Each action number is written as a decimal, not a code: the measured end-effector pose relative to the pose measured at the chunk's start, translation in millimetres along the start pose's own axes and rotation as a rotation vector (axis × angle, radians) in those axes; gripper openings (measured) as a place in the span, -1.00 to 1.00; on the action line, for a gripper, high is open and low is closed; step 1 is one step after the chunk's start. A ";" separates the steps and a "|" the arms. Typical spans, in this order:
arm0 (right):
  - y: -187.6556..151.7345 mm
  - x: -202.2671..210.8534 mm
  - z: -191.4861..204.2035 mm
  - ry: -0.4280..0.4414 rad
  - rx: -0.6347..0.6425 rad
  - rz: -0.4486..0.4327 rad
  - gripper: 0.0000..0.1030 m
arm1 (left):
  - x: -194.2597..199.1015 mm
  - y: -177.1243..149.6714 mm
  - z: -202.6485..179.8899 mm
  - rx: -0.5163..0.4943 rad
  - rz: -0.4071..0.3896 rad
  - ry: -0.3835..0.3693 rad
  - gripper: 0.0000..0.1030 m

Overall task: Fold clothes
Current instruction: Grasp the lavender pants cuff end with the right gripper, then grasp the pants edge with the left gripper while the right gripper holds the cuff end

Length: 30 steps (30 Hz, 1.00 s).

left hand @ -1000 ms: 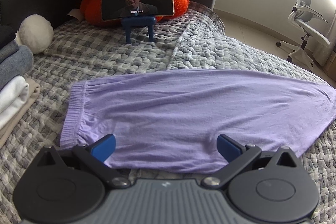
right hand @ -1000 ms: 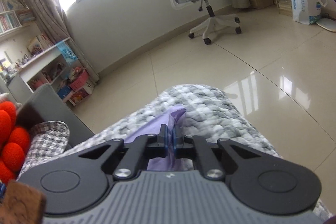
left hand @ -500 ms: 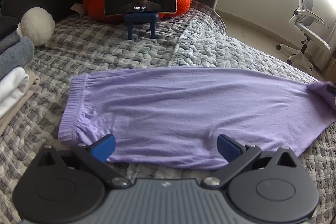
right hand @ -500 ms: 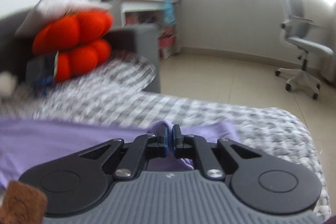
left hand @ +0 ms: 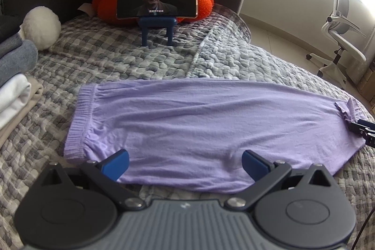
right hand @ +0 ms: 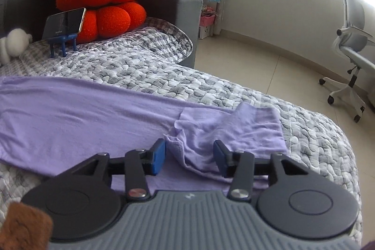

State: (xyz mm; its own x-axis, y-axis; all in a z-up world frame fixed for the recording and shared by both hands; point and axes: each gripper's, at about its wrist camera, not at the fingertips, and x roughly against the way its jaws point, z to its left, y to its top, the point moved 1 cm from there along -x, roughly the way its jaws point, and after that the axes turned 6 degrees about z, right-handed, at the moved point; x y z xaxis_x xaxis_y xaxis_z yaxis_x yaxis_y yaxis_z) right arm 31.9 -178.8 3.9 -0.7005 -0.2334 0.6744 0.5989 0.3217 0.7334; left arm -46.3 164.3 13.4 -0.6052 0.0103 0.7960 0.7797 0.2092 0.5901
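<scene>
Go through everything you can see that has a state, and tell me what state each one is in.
Purple pants: spread flat on the quilt, cuff end folded back and rumpled.
Left gripper: open, over the near edge of the pants.
Right gripper: opening, cuff fabric between the jaws, pads off it.
Phone: on, propped sideways on a blue stand.
Clothes stack: folded.

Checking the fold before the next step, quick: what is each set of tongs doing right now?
Left tongs: open wide, holding nothing, over the purple garment.
Right tongs: opening, pads clear of the folded-back cloth end between them.
</scene>
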 end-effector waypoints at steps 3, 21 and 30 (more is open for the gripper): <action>-2.1 -4.2 4.9 0.010 0.023 0.013 -0.05 | 1.2 6.4 -7.8 -0.002 -0.002 -0.029 0.99; -3.5 -5.0 20.9 -0.008 0.159 0.002 -0.90 | -5.5 44.0 -64.0 0.051 0.059 -0.282 0.99; 6.9 21.9 35.7 -0.053 0.130 -0.112 -0.93 | -56.3 70.0 -120.8 0.342 0.305 -0.717 0.99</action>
State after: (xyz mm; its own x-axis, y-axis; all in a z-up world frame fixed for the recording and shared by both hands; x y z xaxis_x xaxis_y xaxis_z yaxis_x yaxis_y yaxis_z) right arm 6.8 -148.9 20.6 -0.7815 -0.2268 0.5813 0.4633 0.4131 0.7841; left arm 61.7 60.2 26.1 -0.4216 0.7073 0.5674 0.9037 0.3791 0.1989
